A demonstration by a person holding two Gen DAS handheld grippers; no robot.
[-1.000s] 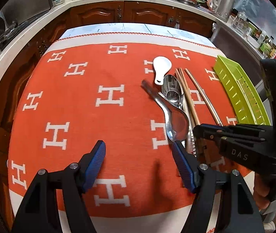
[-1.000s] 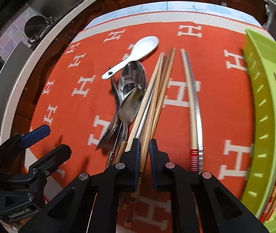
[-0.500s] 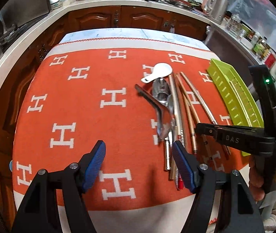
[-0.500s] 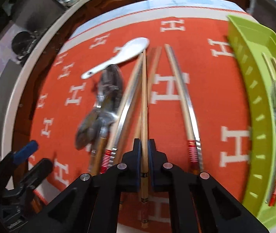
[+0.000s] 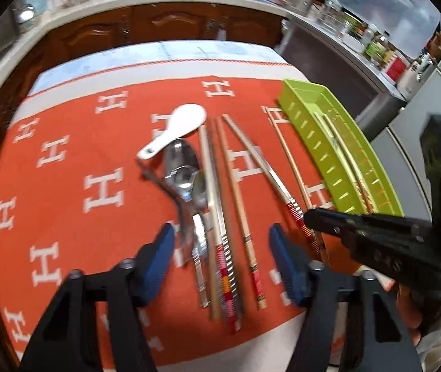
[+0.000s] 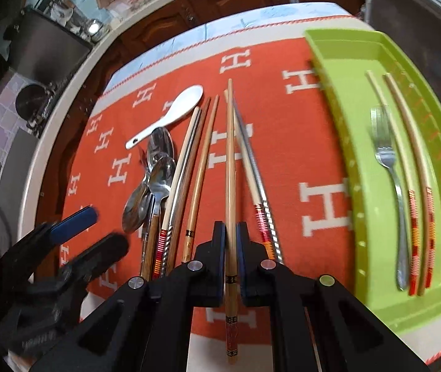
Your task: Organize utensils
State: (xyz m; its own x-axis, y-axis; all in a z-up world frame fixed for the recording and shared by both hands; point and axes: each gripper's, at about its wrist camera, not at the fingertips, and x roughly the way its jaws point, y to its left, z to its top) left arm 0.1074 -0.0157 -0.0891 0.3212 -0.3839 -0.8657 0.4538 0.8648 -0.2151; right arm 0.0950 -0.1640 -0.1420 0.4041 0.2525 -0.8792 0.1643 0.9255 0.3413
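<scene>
My right gripper (image 6: 230,241) is shut on a wooden chopstick (image 6: 229,161) and holds it lifted above the orange cloth, pointing away. It also shows in the left wrist view (image 5: 308,217). Several chopsticks (image 6: 200,170), metal spoons (image 6: 158,167) and a white spoon (image 6: 174,111) lie on the cloth to its left. A green tray (image 6: 341,102) at the right holds a fork (image 6: 387,161) and two chopsticks (image 6: 412,161). My left gripper (image 5: 220,257) is open and empty, hovering over the handle ends of the utensils (image 5: 217,217).
The orange cloth with white H marks (image 5: 102,186) covers the table. Dark wooden cabinets (image 5: 158,28) and a cluttered counter (image 5: 360,37) run behind and to the right. The table's front edge lies just below both grippers.
My right gripper has lifted one chopstick out of the pile and swung it right toward the tray. My left gripper has shifted right, over the utensils' handles.
</scene>
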